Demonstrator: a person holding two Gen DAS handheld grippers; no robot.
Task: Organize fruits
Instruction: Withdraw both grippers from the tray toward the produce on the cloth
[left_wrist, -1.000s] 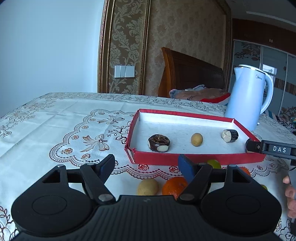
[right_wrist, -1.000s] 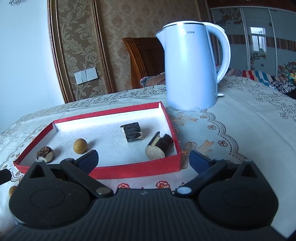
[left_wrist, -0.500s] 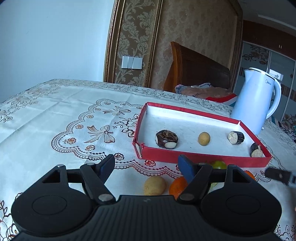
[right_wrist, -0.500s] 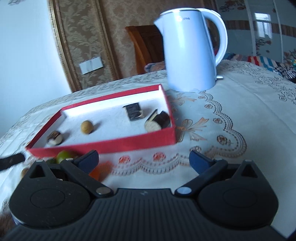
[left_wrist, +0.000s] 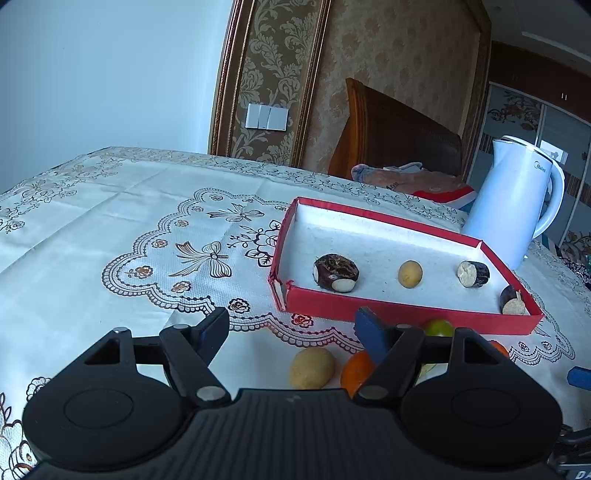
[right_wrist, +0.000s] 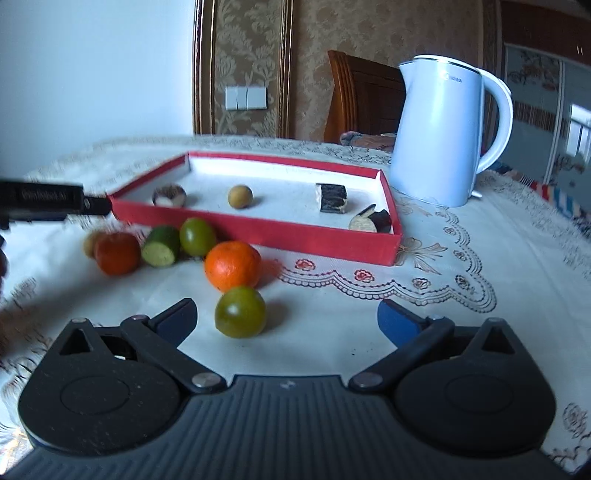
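Fruit now fills the right gripper's (right_wrist: 286, 319) view in front of the red tray (right_wrist: 258, 230), its empty jaws spread toward the nearest green fruit (right_wrist: 240, 312), likely the next pick.

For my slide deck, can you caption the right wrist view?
Open right gripper approaches a green citrus fruit lying before the red tray.

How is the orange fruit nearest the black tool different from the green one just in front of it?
In the right wrist view, the orange fruit is bright orange all over with a dimpled skin, while the green fruit is olive green, smoother and glossier. The orange one looks slightly bigger and lies nearer the red tray; the green one lies closer to the camera. Both are round, whole, and rest on the tablecloth outside the tray.
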